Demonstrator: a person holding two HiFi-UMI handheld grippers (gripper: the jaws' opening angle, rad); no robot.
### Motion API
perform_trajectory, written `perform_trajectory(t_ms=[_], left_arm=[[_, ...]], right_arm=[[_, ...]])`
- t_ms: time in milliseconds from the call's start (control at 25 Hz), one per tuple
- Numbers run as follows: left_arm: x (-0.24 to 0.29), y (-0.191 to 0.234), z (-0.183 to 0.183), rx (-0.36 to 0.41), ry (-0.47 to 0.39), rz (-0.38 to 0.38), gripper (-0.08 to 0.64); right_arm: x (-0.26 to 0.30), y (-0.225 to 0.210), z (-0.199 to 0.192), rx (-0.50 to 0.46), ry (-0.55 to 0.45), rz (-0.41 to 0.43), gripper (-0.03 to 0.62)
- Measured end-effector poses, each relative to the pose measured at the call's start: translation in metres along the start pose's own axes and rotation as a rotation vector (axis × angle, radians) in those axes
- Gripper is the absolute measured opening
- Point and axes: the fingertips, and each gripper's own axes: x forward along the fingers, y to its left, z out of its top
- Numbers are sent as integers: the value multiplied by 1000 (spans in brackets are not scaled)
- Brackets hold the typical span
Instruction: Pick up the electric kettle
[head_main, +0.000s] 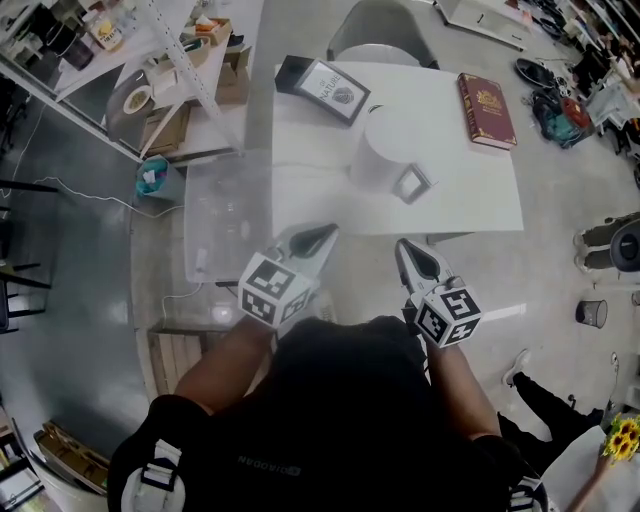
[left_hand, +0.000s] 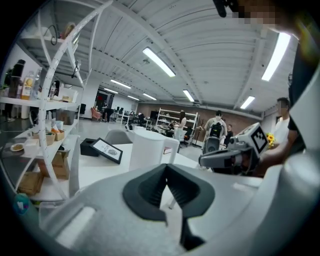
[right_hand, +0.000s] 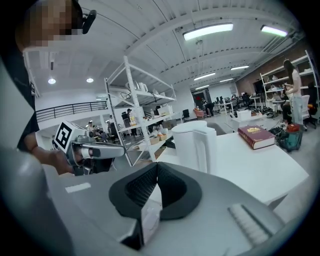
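The white electric kettle (head_main: 383, 148) stands near the middle of the white table (head_main: 480, 200), its handle (head_main: 412, 183) turned toward me. Both grippers hover short of the table's near edge, pointing at it. The left gripper (head_main: 322, 236) is to the kettle's lower left, its jaws together with nothing in them. The right gripper (head_main: 407, 252) is just below the kettle, also shut and empty. In the left gripper view the kettle (left_hand: 147, 150) rises behind the closed tips (left_hand: 166, 168). In the right gripper view the kettle (right_hand: 192, 144) stands just past the closed tips (right_hand: 156, 165).
A framed picture (head_main: 333, 91) and a black box (head_main: 292, 71) lie at the table's far left, a red book (head_main: 486, 110) at its far right. A grey chair (head_main: 380, 40) stands behind. A clear plastic bin (head_main: 215, 225) and white shelving (head_main: 170, 70) are to the left.
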Motion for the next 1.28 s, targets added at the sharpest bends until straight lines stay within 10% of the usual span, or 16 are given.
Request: perform_trajectory(t_ms=[840, 1280], left_arm=[[25, 23, 3, -30, -10, 52, 5], [47, 35, 15, -24, -7, 86, 4]], right_arm=[[17, -61, 29, -81, -28, -104, 9], [38, -118, 41, -119, -20, -170, 207]])
